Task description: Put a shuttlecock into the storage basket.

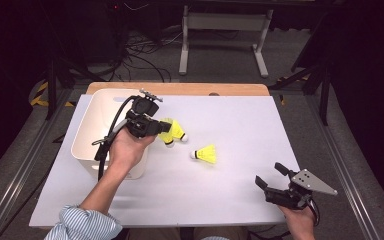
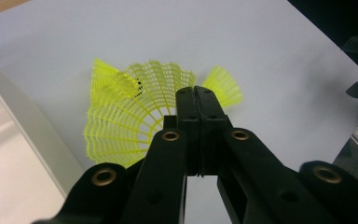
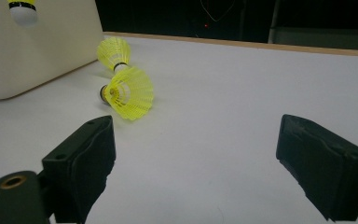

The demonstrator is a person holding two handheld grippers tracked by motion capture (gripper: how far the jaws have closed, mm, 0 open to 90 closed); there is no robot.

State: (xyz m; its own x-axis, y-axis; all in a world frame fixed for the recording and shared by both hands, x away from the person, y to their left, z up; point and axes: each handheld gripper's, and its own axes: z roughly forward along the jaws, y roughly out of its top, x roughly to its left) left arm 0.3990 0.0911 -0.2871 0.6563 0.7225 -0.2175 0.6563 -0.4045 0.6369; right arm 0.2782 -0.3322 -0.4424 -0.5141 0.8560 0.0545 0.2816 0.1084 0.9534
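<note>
A white sheet (image 1: pixel 240 130) is laid over a wooden tabletop (image 1: pixel 180 89). Beyond it, a dark grey floor (image 1: pixel 220 55) is strewn with black cables (image 1: pixel 140 57), and a white-legged metal frame (image 1: pixel 225 22) is seen against darkness.

A wooden table (image 1: pixel 180 89) carries a large white sheet (image 1: pixel 240 125) that covers nearly all of it, leaving a strip of wood at the upper edge. On the sheet, a white bin (image 1: pixel 92 125) stands left of centre. Two yellow shuttlecocks lie near the middle: one (image 1: pixel 206 154) alone, another (image 1: pixel 179 132) up-left of it.
</note>
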